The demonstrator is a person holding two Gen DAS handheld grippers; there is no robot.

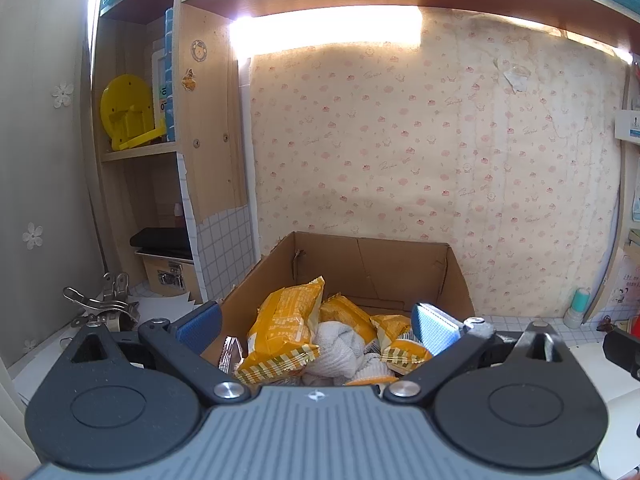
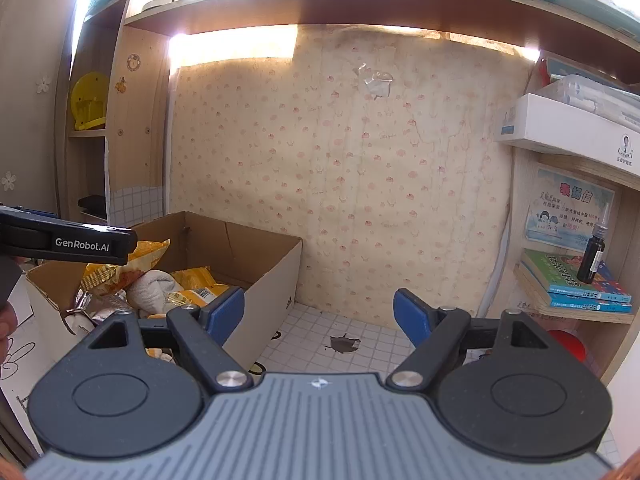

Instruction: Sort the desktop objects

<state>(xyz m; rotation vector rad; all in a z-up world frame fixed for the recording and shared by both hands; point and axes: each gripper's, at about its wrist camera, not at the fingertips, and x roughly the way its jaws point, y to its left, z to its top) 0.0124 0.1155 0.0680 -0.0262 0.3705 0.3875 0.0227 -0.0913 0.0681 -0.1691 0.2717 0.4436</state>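
Observation:
An open cardboard box (image 1: 372, 264) stands on the desk against the papered wall. It holds several yellow snack packets (image 1: 282, 322) and a white cloth (image 1: 340, 350). My left gripper (image 1: 316, 322) hovers open over the box's near side, nothing between its blue pads. In the right wrist view the same box (image 2: 264, 268) is at the left, with packets (image 2: 196, 286) and cloth (image 2: 150, 288) inside. My right gripper (image 2: 318, 314) stands open and empty to the right of the box, over the tiled desk top. The left gripper's black arm (image 2: 68, 242) reaches in from the left edge.
Metal clips (image 1: 106, 306) lie at the left by a shelf unit with a yellow object (image 1: 126, 114). A green-capped bottle (image 1: 578, 308) stands at the right. On the right shelf sit stacked books (image 2: 576, 284), a dark bottle (image 2: 596, 254) and a red object (image 2: 568, 344). A dark stain (image 2: 344, 344) marks the tiles.

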